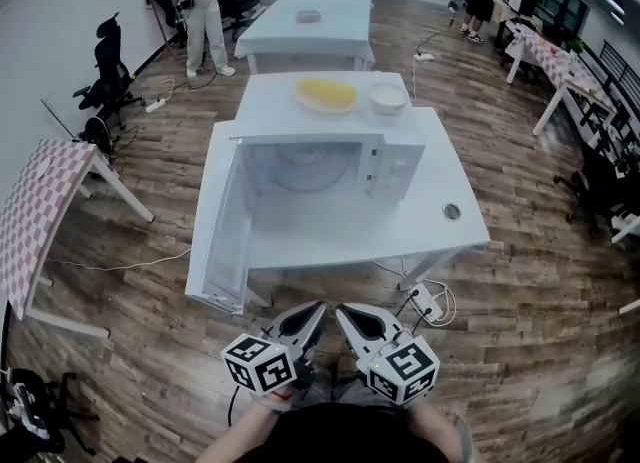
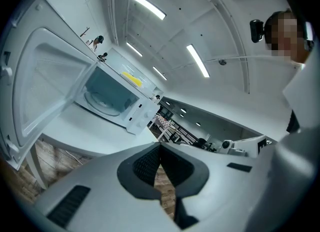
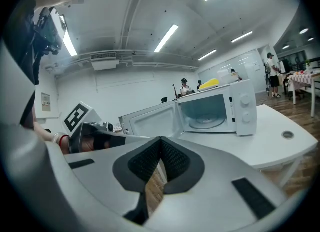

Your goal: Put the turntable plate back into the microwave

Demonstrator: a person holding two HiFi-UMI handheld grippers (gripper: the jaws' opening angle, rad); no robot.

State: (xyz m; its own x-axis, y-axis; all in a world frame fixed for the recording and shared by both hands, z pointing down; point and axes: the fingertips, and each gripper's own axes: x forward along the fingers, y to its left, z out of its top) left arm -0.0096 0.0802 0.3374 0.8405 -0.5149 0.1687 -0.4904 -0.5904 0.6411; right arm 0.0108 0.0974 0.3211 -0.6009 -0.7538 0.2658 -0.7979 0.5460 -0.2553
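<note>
Two tools hang low in front of us, the left tool (image 1: 316, 309) and the right tool (image 1: 341, 311). Their tips angle toward each other and nearly meet, and their marker cubes point back toward our body. Each tool has its jaws pressed together with nothing between them; only wooden floor shows through the gap below the pads.

Ahead of the tips we see a strip of floor, then the near edge of the desk (image 1: 330, 246), which carries one microwave (image 1: 400, 156). Its one door (image 1: 232, 226) is swung out ahead and to the left of the left tool, along the desk's left edge. This leaves open desk surface in front of the cavity.

One round turntable plate (image 1: 310, 169) lies on the cavity floor, straight ahead of both tools and well apart from them. On top of the microwave we count one plate of something yellow (image 1: 325, 94) and one white bowl (image 1: 388, 99), side by side. One power strip (image 1: 425, 303) lies on the floor just ahead and to the right of the right tool.
</note>
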